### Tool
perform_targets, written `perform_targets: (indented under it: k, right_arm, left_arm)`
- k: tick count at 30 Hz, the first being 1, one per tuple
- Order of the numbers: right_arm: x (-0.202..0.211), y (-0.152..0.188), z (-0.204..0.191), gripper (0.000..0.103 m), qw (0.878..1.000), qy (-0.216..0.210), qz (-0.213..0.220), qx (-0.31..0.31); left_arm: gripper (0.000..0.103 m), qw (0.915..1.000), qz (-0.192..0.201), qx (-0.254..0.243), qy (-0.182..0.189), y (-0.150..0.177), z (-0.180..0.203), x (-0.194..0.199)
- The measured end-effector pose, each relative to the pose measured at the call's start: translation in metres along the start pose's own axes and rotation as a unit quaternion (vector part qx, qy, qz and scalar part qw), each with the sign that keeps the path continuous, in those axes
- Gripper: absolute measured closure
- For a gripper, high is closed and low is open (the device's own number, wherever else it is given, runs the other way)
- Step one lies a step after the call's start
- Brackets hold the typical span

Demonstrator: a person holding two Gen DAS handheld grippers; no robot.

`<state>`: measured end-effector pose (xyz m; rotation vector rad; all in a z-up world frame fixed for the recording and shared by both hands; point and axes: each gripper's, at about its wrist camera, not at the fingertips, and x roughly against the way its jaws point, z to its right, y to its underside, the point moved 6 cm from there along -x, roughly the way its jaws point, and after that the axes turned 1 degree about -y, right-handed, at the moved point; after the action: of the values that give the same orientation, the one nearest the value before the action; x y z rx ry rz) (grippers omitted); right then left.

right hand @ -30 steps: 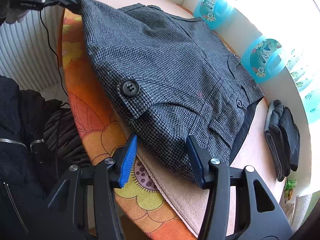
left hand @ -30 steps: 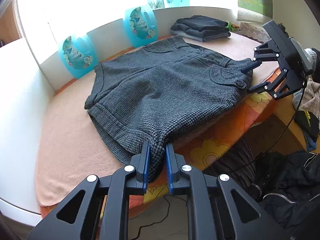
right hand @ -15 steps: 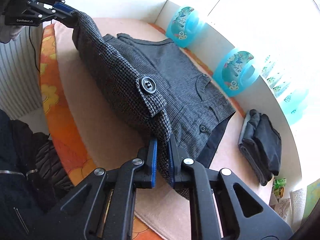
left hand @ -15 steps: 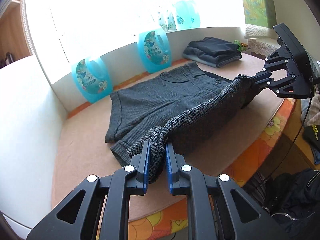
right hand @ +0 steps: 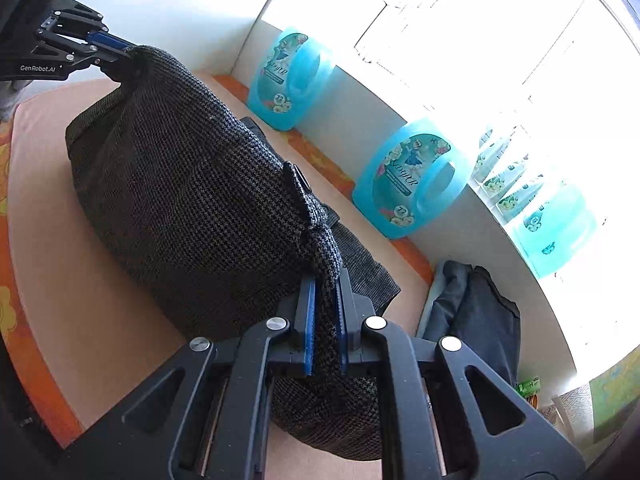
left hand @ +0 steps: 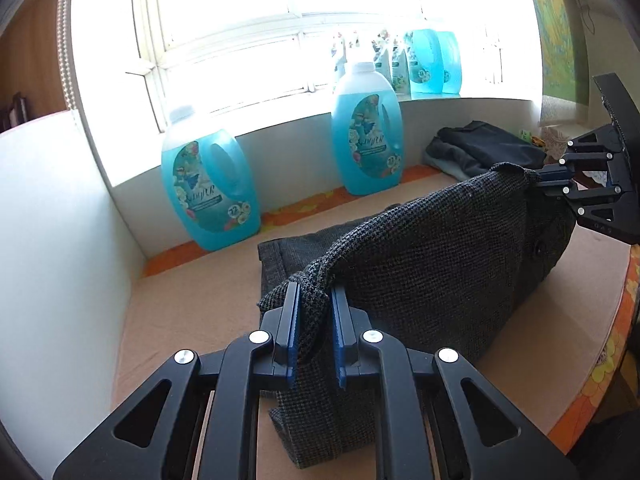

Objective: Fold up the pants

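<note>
We see the pants (left hand: 420, 264) hanging between our two grippers, the left gripper (left hand: 314, 320) at one end and the right gripper (left hand: 538, 178) at the other, with the lower part lying on the table (left hand: 192, 320). Behind the pants, two bottles (left hand: 210, 192) stand by the wall under the window. A pile of folded clothes (left hand: 484, 150) lies on the table to the right of the bottles.

Strong daylight poured in through the window (left hand: 280, 20), which was blown out to plain white in both wrist views. The blue detergent bottles (left hand: 208, 192) glowed, lit from behind. The dark grey pants (left hand: 432, 264) stayed dim on the side facing the cameras, though their weave was sharp. A soft shadow lay beneath them on the beige table cover (right hand: 80, 280). Fisheye distortion curved straight lines, and the corners darkened to black. No motion blur showed.
</note>
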<state>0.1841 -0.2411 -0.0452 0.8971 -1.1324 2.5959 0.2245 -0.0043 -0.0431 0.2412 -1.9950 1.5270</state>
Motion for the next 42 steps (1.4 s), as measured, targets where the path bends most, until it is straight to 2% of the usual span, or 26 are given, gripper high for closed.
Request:
perform_targets:
  k: [6,10,14,20,25,29,31,32,33,34,38,42]
  right_arm:
    - [-0.055,-0.02,0.023,0.094,1.0,-0.001,-0.015,-0.019]
    - [-0.09,-0.024,0.039,0.094,0.999,-0.005,-0.03,-0.028]
    - [-0.124,-0.023,0.05,0.094,0.998,-0.008,-0.05,-0.028]
    - [-0.176,-0.019,0.058,0.094,0.996,-0.011,-0.078,-0.033]
    - [-0.217,-0.012,0.056,0.094,0.994,-0.028,-0.101,-0.041]
    - [-0.234,-0.006,0.053,0.094,0.993,-0.038,-0.107,-0.041]
    - [-0.234,-0.006,0.063,0.088,0.992,-0.042,-0.098,-0.063]
    - [-0.229,-0.004,0.073,0.072,0.991,-0.045,-0.091,-0.09]
    - [-0.222,0.0,0.085,0.056,0.988,-0.045,-0.083,-0.123]
    - [-0.214,0.006,0.098,0.051,0.984,-0.047,-0.073,-0.157]
    - [-0.193,0.051,0.142,0.049,0.95,-0.071,-0.076,-0.294]
    - [-0.209,0.086,0.154,0.047,0.927,-0.085,-0.113,-0.346]
  left_arm:
    - [0.09,0.9973,-0.002,0.073,-0.001,-0.019,-0.024,-0.057]
    - [0.09,0.9954,-0.013,0.095,0.005,-0.028,-0.032,-0.092]
    - [0.09,0.9949,-0.034,0.094,0.012,-0.035,-0.037,-0.126]
    - [0.09,0.9964,-0.056,0.064,0.0,-0.047,-0.039,-0.164]
    - [0.09,0.9939,-0.094,0.059,0.001,-0.04,-0.042,-0.202]
    - [0.09,0.992,-0.111,0.06,0.0,-0.031,-0.043,-0.221]
    - [0.09,0.9916,-0.115,0.059,0.0,-0.028,-0.042,-0.224]
    - [0.09,0.9917,-0.116,0.056,-0.001,-0.028,-0.041,-0.225]
    - [0.09,0.9917,-0.116,0.054,-0.002,-0.028,-0.041,-0.225]
    - [0.09,0.9918,-0.117,0.053,-0.003,-0.028,-0.041,-0.225]
    - [0.09,0.9917,-0.119,0.049,-0.003,-0.029,-0.041,-0.227]
    - [0.09,0.9916,-0.119,0.049,-0.006,-0.031,-0.041,-0.232]
